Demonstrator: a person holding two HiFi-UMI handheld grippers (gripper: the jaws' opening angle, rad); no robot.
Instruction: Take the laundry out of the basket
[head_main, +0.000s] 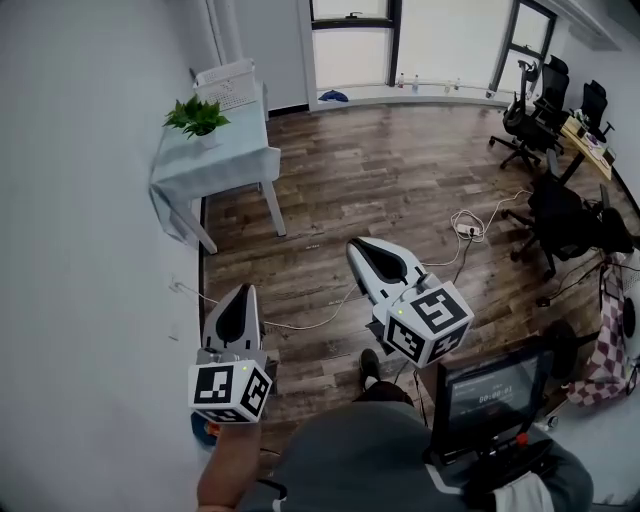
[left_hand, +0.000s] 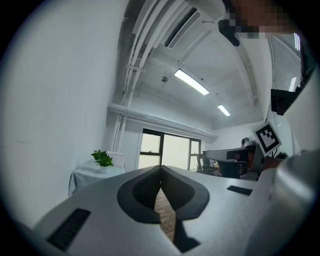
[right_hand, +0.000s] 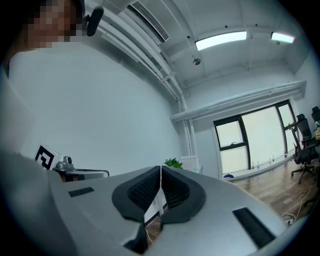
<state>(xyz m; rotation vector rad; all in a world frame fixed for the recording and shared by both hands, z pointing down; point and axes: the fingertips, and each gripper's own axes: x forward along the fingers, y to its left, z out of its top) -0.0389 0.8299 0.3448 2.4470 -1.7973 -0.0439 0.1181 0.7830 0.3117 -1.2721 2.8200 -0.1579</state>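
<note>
A white laundry basket (head_main: 228, 82) stands at the far end of a small table (head_main: 215, 160) draped in pale cloth, by the left wall; what it holds is hidden. My left gripper (head_main: 243, 290) is held level over the wood floor, well short of the table, its jaws shut and empty. My right gripper (head_main: 360, 243) is beside it to the right, also shut with nothing between its pads. The left gripper view shows the left gripper (left_hand: 161, 166) pointing toward the basket (left_hand: 115, 158). In the right gripper view the right gripper (right_hand: 160, 167) faces the basket (right_hand: 189, 162) too.
A potted green plant (head_main: 198, 117) sits on the table in front of the basket. Cables and a power strip (head_main: 468, 229) lie on the floor. Office chairs (head_main: 535, 110) stand at the right, and a cart with a screen (head_main: 490, 395) is close at lower right.
</note>
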